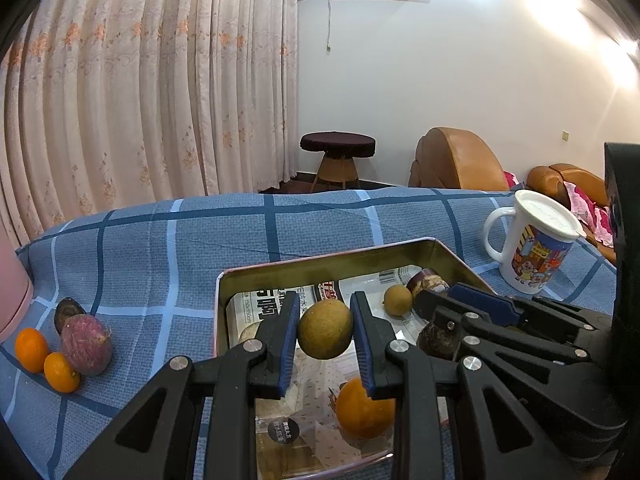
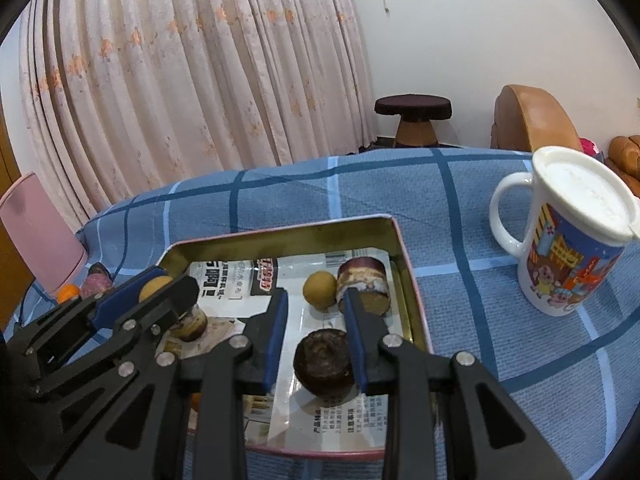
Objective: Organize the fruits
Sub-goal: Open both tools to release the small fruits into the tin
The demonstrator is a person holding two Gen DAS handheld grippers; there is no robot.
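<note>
My left gripper [image 1: 325,307] is shut on a round yellow-brown fruit [image 1: 325,336], held above a shallow metal tray [image 1: 320,263] lined with printed paper. An orange [image 1: 362,408] and a small yellow fruit [image 1: 397,300] lie in the tray. My right gripper [image 2: 316,300] hangs over the tray's right side, open. A dark brown round fruit [image 2: 324,364] rests on the paper between its fingers, against the right pad and with a gap to the left pad. A purple-skinned cut piece [image 2: 362,288] lies at the tray's far right corner.
On the blue checked cloth left of the tray lie two small oranges [image 1: 31,350], a purple-red fruit [image 1: 86,346] and a dark one [image 1: 69,312]. A pink container [image 2: 36,232] stands at the far left. A lidded white mug [image 2: 572,232] stands to the right.
</note>
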